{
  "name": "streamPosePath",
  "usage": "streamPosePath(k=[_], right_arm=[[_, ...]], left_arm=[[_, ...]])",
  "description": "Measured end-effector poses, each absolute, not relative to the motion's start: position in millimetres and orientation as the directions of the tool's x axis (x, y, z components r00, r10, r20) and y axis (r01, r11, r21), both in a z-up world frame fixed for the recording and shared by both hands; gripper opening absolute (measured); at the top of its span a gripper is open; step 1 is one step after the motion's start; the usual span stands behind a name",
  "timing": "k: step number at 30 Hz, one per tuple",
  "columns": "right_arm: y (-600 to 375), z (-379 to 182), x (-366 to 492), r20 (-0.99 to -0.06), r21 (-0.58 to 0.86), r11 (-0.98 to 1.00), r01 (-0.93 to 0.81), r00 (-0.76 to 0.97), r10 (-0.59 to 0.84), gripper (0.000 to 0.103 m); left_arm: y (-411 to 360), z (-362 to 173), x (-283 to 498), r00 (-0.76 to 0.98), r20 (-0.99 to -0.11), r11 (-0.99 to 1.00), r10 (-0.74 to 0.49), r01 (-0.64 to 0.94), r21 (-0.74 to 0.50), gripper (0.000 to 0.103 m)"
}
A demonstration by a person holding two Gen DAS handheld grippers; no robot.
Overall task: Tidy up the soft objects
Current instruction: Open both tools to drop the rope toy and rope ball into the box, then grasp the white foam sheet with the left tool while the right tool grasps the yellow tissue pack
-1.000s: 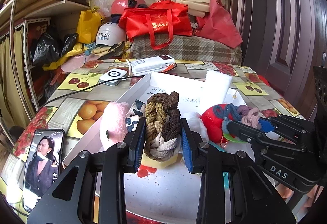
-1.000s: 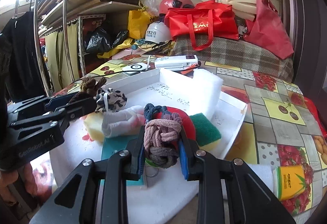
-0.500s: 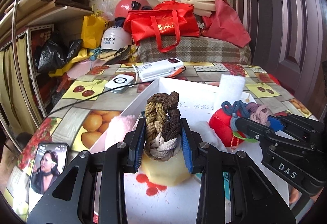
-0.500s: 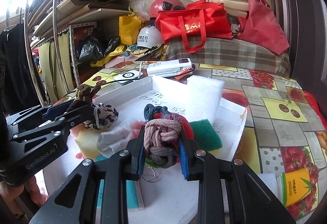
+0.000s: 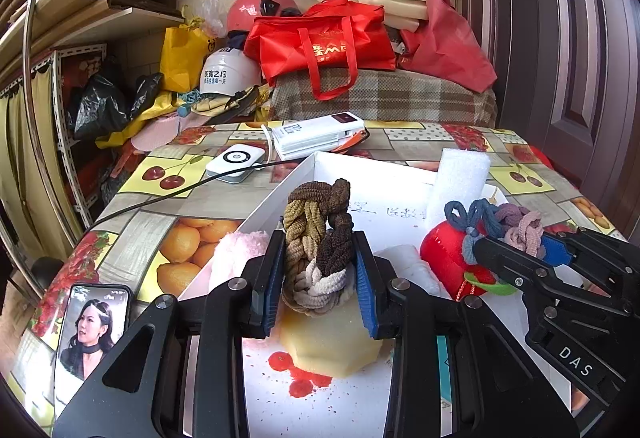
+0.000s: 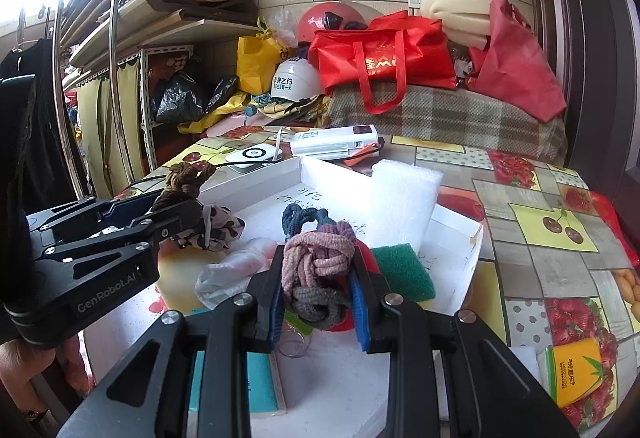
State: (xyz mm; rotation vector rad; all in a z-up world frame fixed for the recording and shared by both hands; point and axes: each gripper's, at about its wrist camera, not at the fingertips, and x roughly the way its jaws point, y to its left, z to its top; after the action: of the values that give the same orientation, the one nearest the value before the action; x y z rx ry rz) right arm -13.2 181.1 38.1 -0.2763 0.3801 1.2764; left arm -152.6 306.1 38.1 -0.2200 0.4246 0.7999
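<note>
We hold two hand-held grippers, one in each hand. Close to us, the left hand-held gripper (image 5: pixel 319 278) squeezes a brown braided bundle (image 5: pixel 318 238) of soft hair ties, and it hangs in the air above a yellow sponge (image 5: pixel 332 346). The right hand-held gripper (image 6: pixel 318 296) pinches a pink and grey bundle (image 6: pixel 316 270) of hair ties the same way, up off the white board (image 6: pixel 340 390) under it. So both bundles are picked up, but we have not put either one down yet. A little farther on, more soft things lie in and by the white tray (image 5: pixel 280 190): a red plush ball (image 5: pixel 444 254), a green scrub pad (image 6: pixel 404 270), a spotted cloth (image 6: pixel 216 226), a pink fluffy thing (image 5: pixel 236 250) and a tall white foam block (image 5: pixel 460 178). They look mixed up, so we think most of the tidying is still to do. We cannot tell where each bundle should go. On the surface (image 5: pixel 180 206) with fruit pictures, to the left, lies a phone (image 5: pixel 92 326). Farther back sit a white charger (image 5: pixel 236 162) and a white power bank (image 5: pixel 316 134). Way at the back we see a red bag (image 5: pixel 320 42) and two helmets.
</note>
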Motion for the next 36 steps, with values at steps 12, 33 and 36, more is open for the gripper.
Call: streamPosePath(k=[12, 33, 36], right_arm=[[179, 40, -13, -0.415, 0.008, 0.273, -0.962, 0.245, 0.876, 0.036], [157, 47, -16, -0.286, 0.031, 0.334, -0.942, 0.312, 0.906, 0.103], [151, 49, -17, -0.254, 0.035, 0.342, -0.939, 0.322, 0.912, 0.103]], left_arm=[[302, 37, -150, 0.618, -0.443, 0.687, 0.650, -0.727, -0.008, 0.050], [288, 45, -173, 0.560, -0.311, 0.591, 0.768, -0.807, 0.007, 0.103], [281, 48, -176, 0.556, -0.281, 0.584, 0.782, -0.811, 0.020, 0.103]])
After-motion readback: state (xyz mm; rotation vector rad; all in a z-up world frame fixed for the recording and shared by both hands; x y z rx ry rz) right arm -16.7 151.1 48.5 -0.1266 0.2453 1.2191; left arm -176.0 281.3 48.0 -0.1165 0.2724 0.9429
